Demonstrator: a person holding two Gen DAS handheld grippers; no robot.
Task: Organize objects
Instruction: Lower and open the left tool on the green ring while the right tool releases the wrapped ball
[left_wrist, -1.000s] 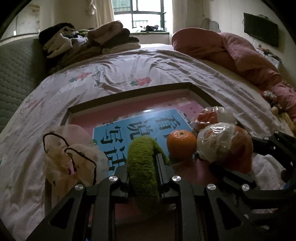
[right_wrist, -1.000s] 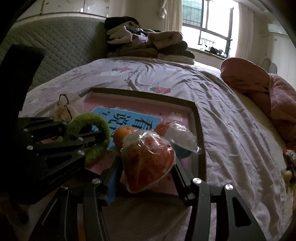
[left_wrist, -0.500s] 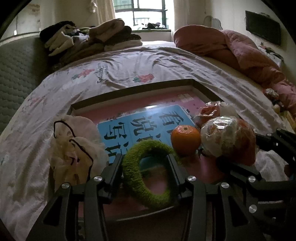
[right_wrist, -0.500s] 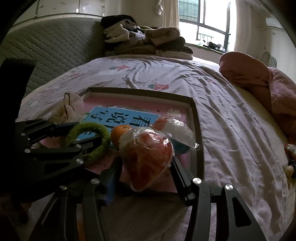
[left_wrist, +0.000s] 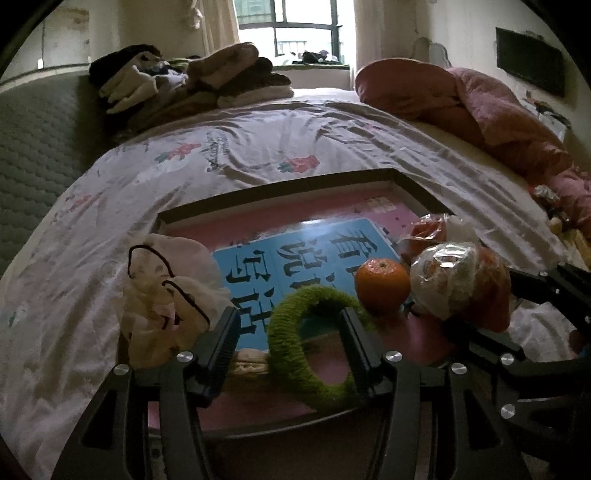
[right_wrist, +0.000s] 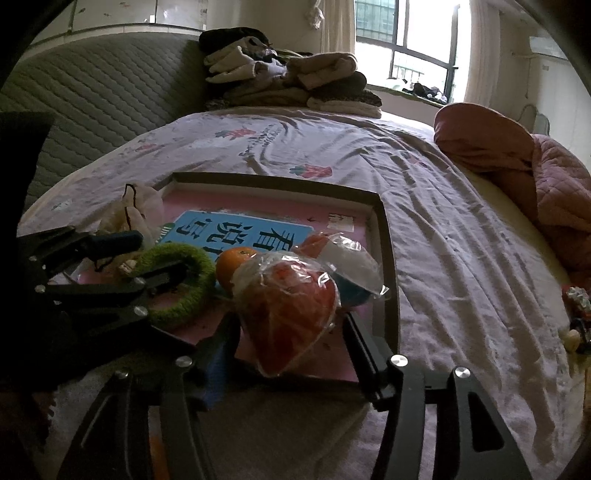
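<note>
A dark-rimmed tray (left_wrist: 280, 184) with a pink floor and a blue book (left_wrist: 306, 254) lies on the bed. My left gripper (left_wrist: 288, 328) is open; a green fuzzy ring (left_wrist: 288, 354) lies on the tray, with the right finger reaching through it. An orange (left_wrist: 382, 280) sits just right of it. My right gripper (right_wrist: 290, 336) is open around a plastic-wrapped red fruit (right_wrist: 291, 306) resting on the tray (right_wrist: 384, 236). A second wrapped item (right_wrist: 347, 258) lies behind it. The ring (right_wrist: 181, 280) and orange (right_wrist: 232, 266) also show in the right wrist view.
A crumpled cream bag with black cord (left_wrist: 166, 291) sits at the tray's left edge. Folded clothes (left_wrist: 192, 81) are stacked at the bed's far end. A pink quilt (left_wrist: 480, 110) lies along the right. A padded grey headboard (right_wrist: 92, 96) stands left.
My left gripper has opened and let go of the green ring, which now lies loose and round on the tray. My right gripper has opened a little around the wrapped red fruit.
</note>
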